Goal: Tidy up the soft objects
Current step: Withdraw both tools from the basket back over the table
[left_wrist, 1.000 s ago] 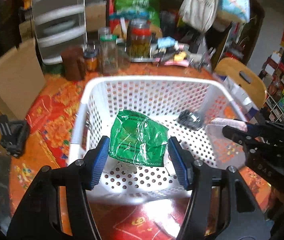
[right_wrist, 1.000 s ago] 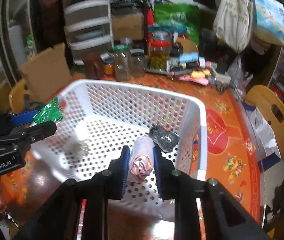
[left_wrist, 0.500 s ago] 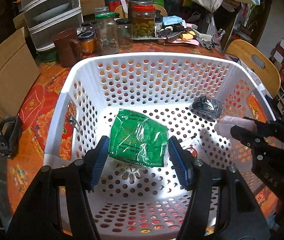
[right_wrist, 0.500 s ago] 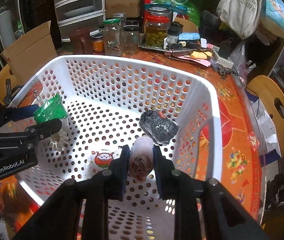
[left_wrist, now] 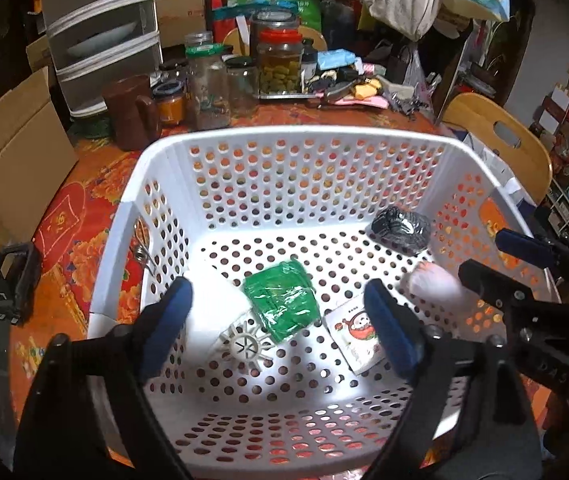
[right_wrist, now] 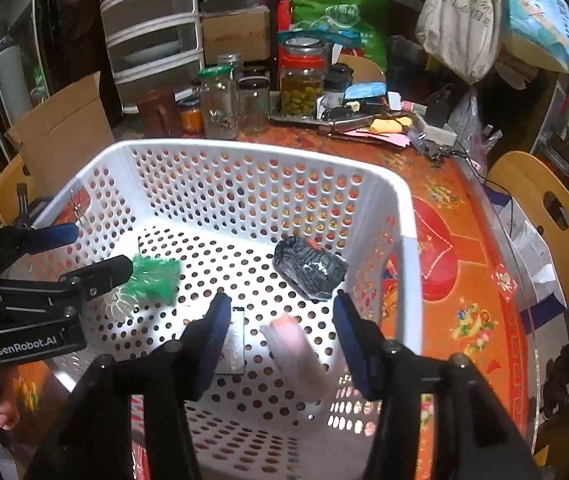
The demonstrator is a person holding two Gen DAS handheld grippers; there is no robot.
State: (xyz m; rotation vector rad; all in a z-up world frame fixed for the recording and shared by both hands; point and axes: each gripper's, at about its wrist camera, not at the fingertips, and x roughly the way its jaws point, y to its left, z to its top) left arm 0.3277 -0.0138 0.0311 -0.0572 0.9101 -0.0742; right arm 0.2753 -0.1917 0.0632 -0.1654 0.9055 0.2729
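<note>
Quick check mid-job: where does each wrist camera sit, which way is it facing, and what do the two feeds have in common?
Left wrist: on the left gripper, angled down into the white perforated plastic basket; jaws opening, green plastic packet loose below.
Right wrist: on the right gripper, angled down likewise; jaws opening, blurred pink fabric roll between them; fingers at lower left.
Shared: basket, packet, roll, black bundle, each other's gripper.

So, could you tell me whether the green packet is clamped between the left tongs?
No, the green packet lies loose in the basket, clear of both opening pads.
</note>
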